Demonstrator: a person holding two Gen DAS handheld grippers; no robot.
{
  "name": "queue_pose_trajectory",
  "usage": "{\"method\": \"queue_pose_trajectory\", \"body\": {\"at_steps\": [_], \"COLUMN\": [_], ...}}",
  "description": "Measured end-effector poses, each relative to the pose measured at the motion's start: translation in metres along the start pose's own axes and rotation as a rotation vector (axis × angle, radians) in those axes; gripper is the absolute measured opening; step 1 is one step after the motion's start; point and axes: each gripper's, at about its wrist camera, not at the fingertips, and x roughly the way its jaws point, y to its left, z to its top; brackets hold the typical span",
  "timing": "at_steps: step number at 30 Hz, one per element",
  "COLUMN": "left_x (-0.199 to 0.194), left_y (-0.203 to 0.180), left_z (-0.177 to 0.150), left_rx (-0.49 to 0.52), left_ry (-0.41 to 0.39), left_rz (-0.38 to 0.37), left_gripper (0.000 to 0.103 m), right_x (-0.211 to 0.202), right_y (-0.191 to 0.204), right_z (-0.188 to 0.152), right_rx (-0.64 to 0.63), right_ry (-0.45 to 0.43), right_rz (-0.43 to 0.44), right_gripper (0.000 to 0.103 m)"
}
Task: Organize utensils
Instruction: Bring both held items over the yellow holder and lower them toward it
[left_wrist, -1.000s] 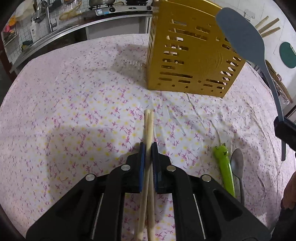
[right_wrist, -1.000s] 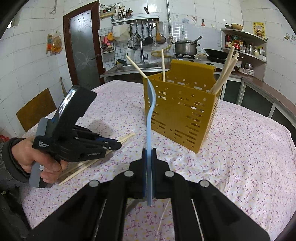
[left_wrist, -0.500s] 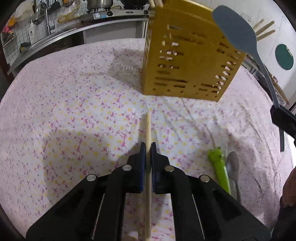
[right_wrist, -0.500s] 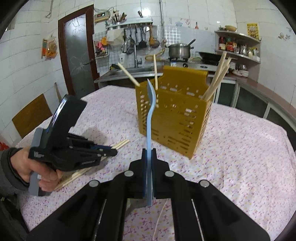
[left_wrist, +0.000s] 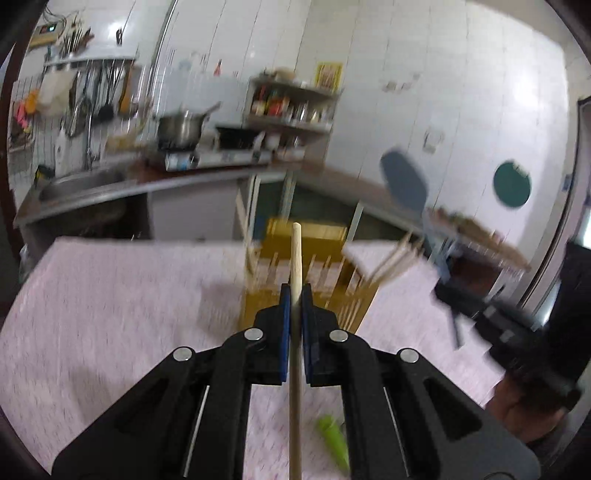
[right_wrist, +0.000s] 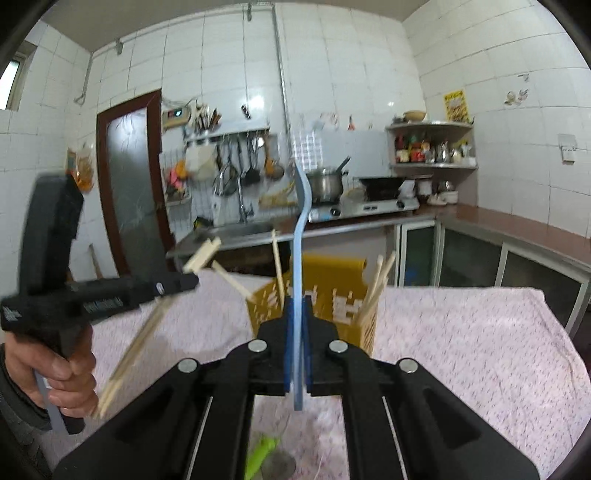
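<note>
From left to right: the left gripper (left_wrist: 294, 295) pinches light, stiff, slip-prone wooden chopsticks (left_wrist: 296, 254) at mid-length above the yellow holder (right_wrist: 332, 275) on the table (right_wrist: 461, 332); the right gripper (right_wrist: 295, 306) clamps a thin, probably flexible blue spatula (right_wrist: 300, 236) low on its handle.

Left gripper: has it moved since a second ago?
Yes. The left gripper, shut on wooden chopsticks, has risen: in the right wrist view it was below the yellow utensil basket's rim, now level with it.
</note>
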Motion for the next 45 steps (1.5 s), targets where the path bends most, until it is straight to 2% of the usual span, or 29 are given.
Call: {"method": "queue_pose_trajectory", "body": {"at_steps": [5, 11, 14, 16, 19, 20, 25, 33, 35, 37, 39, 41, 45], "left_x": [-0.009, 0.004, 0.018, 0.03, 0.04, 0.039, 0.03, 0.04, 0.05, 0.06, 0.076, 0.095, 0.11], "left_y": [-0.012, -0.014, -0.015, -0.011, -0.002, 0.002, 0.016, 0.017, 0.02, 0.022, 0.02, 0.021, 0.025], "left_z": [0.047, 0.084, 0.088, 0.089, 0.076, 0.072, 0.083, 0.101, 0.107, 0.111, 0.115, 0.115, 0.107], "left_rx": [0.001, -0.028, -0.034, -0.039, -0.059, -0.078, -0.113, -0.098, -0.106, -0.102, -0.081, -0.087, -0.099], "left_ry": [-0.127, -0.218, -0.221, -0.181, -0.135, -0.143, -0.29, -0.406, -0.407, -0.405, -0.37, -0.301, -0.237], "left_rz": [-0.046, -0.121, -0.118, -0.089, -0.081, -0.088, -0.144, -0.201, -0.224, -0.215, -0.16, -0.119, -0.109], "left_gripper": [0.004, 0.004, 0.004, 0.004, 0.004, 0.004, 0.004, 0.004, 0.004, 0.004, 0.004, 0.004, 0.004], "right_x": [0.01, 0.033, 0.047, 0.054, 0.057, 0.055, 0.059, 0.079, 0.084, 0.091, 0.098, 0.104, 0.105], "right_y": [-0.002, -0.006, -0.01, -0.012, -0.015, -0.018, -0.027, -0.031, -0.032, -0.033, -0.035, -0.036, -0.036], "right_z": [0.022, 0.036, 0.037, 0.036, 0.029, 0.026, 0.027, 0.024, 0.025, 0.028, 0.028, 0.027, 0.022], "right_rx": [0.022, 0.039, 0.055, 0.059, 0.053, 0.059, 0.099, 0.116, 0.11, 0.106, 0.112, 0.112, 0.104], "right_ry": [-0.047, -0.067, -0.058, -0.034, -0.007, -0.013, -0.056, -0.08, -0.085, -0.09, -0.085, -0.071, -0.038], "right_rz": [0.002, -0.01, -0.016, -0.014, -0.025, -0.029, -0.016, -0.022, -0.029, -0.037, -0.043, -0.053, -0.051], "right_gripper": [0.005, 0.005, 0.005, 0.005, 0.004, 0.005, 0.005, 0.005, 0.005, 0.005, 0.005, 0.005, 0.004]}}
